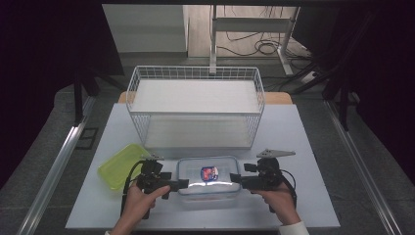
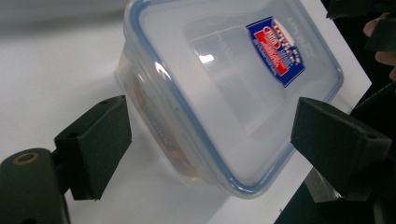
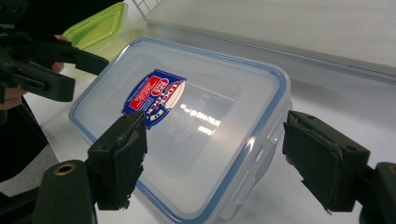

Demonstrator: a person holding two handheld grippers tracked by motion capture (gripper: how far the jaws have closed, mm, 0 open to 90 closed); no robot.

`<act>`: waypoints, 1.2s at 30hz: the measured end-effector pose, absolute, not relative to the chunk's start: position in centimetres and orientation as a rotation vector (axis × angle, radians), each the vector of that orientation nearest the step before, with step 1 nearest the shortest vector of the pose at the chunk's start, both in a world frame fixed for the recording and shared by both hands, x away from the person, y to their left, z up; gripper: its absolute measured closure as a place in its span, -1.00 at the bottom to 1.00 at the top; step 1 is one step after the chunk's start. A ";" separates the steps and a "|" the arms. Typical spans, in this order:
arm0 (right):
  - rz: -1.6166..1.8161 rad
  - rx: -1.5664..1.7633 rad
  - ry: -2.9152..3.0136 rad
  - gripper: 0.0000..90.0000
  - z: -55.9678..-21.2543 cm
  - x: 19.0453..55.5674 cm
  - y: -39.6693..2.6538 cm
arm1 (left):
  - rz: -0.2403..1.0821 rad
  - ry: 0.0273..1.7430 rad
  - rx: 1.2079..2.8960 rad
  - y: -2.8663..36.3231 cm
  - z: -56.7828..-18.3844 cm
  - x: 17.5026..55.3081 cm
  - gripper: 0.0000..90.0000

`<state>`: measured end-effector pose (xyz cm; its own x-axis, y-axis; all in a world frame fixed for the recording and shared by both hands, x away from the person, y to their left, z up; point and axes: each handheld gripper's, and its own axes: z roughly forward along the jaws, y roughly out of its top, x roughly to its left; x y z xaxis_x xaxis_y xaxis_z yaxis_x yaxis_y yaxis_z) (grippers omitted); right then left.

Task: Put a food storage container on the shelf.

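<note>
- On the near edge of the white table (image 1: pixel 303 147), a clear plastic box (image 1: pixel 208 180) with a blue-rimmed lid and a red and blue label (image 1: pixel 209 172) sits between the two grippers, just in front of the wire basket (image 1: pixel 195 105).
- At the box's left end, the left gripper (image 1: pixel 182 184) is level with the rim; in the left gripper view its jaws stand apart, one on each side of the box's corner, with no pad pressing on the plastic.
- At the box's right end, the right gripper (image 1: pixel 234 178) mirrors it; in the right gripper view its jaws are also spread wide, straddling the end of the lid where a clasp (image 3: pixel 250 161) shows, apart from it.
- A green lid (image 1: pixel 123 165) lies flat on the table to the left, near the left gripper but clear of the box.
- The step in hand looks like the approach for a two-handed grasp: both grippers are lined up at opposite ends, neither has closed yet.
- The next move likely calls for easing each gripper in until the jaws bracket the rim, then closing both evenly so the box does not skid or tip toward one side.
- Something reddish shows through the box's wall in the left gripper view; what it is cannot be told.
</note>
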<state>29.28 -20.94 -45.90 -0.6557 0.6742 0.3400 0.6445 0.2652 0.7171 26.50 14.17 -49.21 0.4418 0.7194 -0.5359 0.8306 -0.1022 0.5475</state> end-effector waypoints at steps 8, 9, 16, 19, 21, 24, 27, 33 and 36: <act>1.367 1.299 2.476 -0.51 -46.3 29.4 -21.0 | -0.183 1.348 1.874 13.5 -50.1 27.5 -0.73; 1.367 1.299 2.476 -0.51 -46.3 29.4 -21.0 | -0.191 1.349 1.874 13.5 -50.3 27.6 -0.74; 1.372 1.315 2.478 -0.51 -46.5 29.6 -21.1 | -0.254 1.347 1.844 13.5 -50.7 28.1 -0.75; 1.360 1.327 2.492 -0.52 -46.9 29.8 -21.0 | -0.280 1.320 1.842 13.3 -50.9 28.2 -0.66; 1.355 1.347 2.498 -0.54 -47.1 29.9 -20.9 | -0.291 1.311 1.841 13.2 -50.9 28.2 -0.65; 1.359 1.377 2.507 -0.58 -47.4 30.4 -20.9 | -0.280 1.314 1.837 13.2 -50.8 28.1 -0.62; 1.348 1.401 2.539 -0.59 -47.9 30.8 -20.7 | -0.255 1.324 1.826 13.1 -50.6 27.9 -0.57; 1.355 1.479 2.589 -0.62 -49.4 32.0 -20.6 | -0.269 1.321 1.804 13.4 -50.7 27.8 -0.51; 1.403 1.524 2.633 -0.56 -49.8 32.5 -20.6 | -0.277 1.315 1.796 13.6 -50.8 27.9 -0.47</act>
